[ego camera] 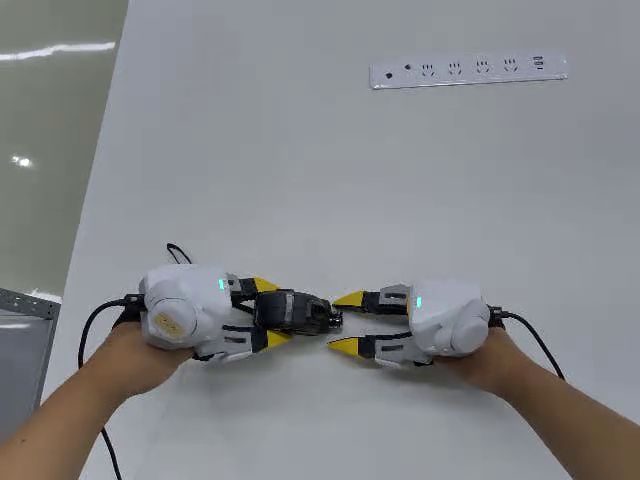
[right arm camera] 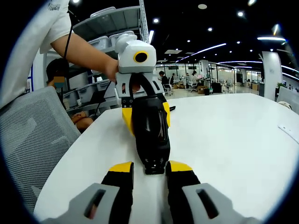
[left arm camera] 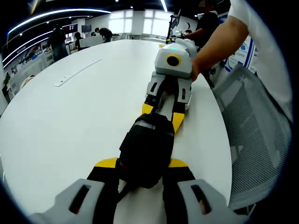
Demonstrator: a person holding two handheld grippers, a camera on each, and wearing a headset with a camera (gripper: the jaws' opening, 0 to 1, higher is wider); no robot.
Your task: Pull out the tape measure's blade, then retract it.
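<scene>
One tape measure (ego camera: 295, 311) is on the white table (ego camera: 300, 180), a black case lying on its side between two grippers that face each other tip to tip. The left gripper (ego camera: 272, 312) has its two yellow-tipped jaws clamped on the case's flanks; its own view shows the same, the left gripper (left arm camera: 142, 163) pressed against both sides of the tape measure (left arm camera: 147, 144).

The right gripper (ego camera: 348, 322) stands with its jaws apart, one tip on each side of the case's narrow end. In the right gripper view the tape measure (right arm camera: 150, 128) reaches down between the two tips of the right gripper (right arm camera: 151, 168), just beside them. Whether they touch I cannot tell.

Two hands hold the grippers, one each. One white power strip (ego camera: 468, 70) lies well apart at the far side of the table. One grey mesh chair back (left arm camera: 252, 140) stands at the table's edge.
</scene>
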